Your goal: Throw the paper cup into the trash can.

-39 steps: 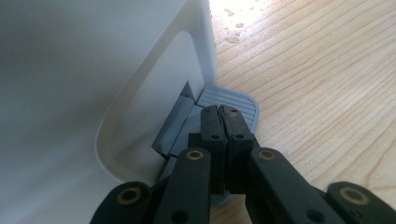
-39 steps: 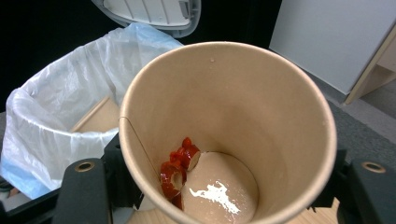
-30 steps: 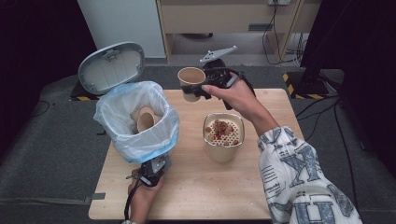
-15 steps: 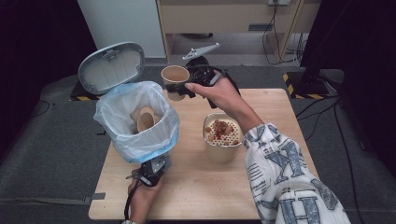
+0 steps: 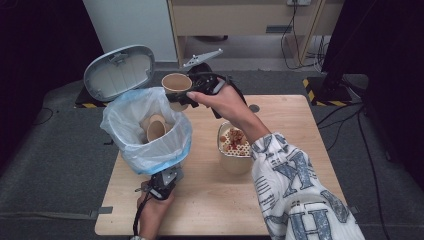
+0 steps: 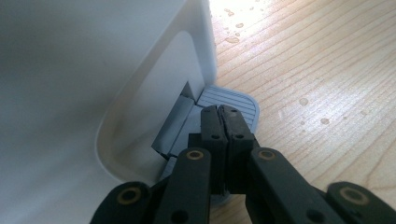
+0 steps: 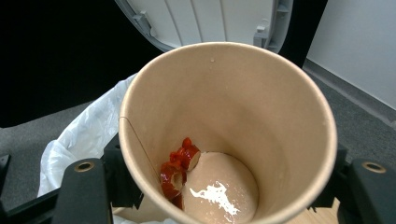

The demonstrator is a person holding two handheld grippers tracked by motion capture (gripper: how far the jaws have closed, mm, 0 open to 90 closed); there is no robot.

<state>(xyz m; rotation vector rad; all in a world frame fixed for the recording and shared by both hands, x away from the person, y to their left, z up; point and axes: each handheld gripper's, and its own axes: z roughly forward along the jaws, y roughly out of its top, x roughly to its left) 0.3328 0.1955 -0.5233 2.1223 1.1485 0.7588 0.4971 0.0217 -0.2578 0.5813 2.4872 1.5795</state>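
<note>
A brown paper cup (image 5: 176,84) sits upright between the jaws of my right gripper (image 5: 194,95), shut on it, just over the far rim of the lined bin (image 5: 145,145). In the right gripper view the cup (image 7: 261,107) holds red food bits (image 7: 179,170) and a pale liquid. My left gripper (image 5: 163,181) is at the foot of the bin. Its jaws are shut with nothing between them, and their tips (image 6: 220,114) rest on the grey pedal (image 6: 243,103) of the white bin (image 6: 93,93). The bin's lid (image 5: 120,71) stands open.
Two used paper cups (image 5: 155,127) lie inside the bin's blue-white bag (image 7: 84,135). A paper bowl of food (image 5: 235,147) stands mid-table, right of the bin, under my right forearm. Water drops dot the wooden table (image 6: 317,84). Cables and furniture lie beyond the far edge.
My right gripper has carried the cup leftward from above the bowl to the bin's far rim. The left gripper has stayed on the pedal, and the lid is still open.
</note>
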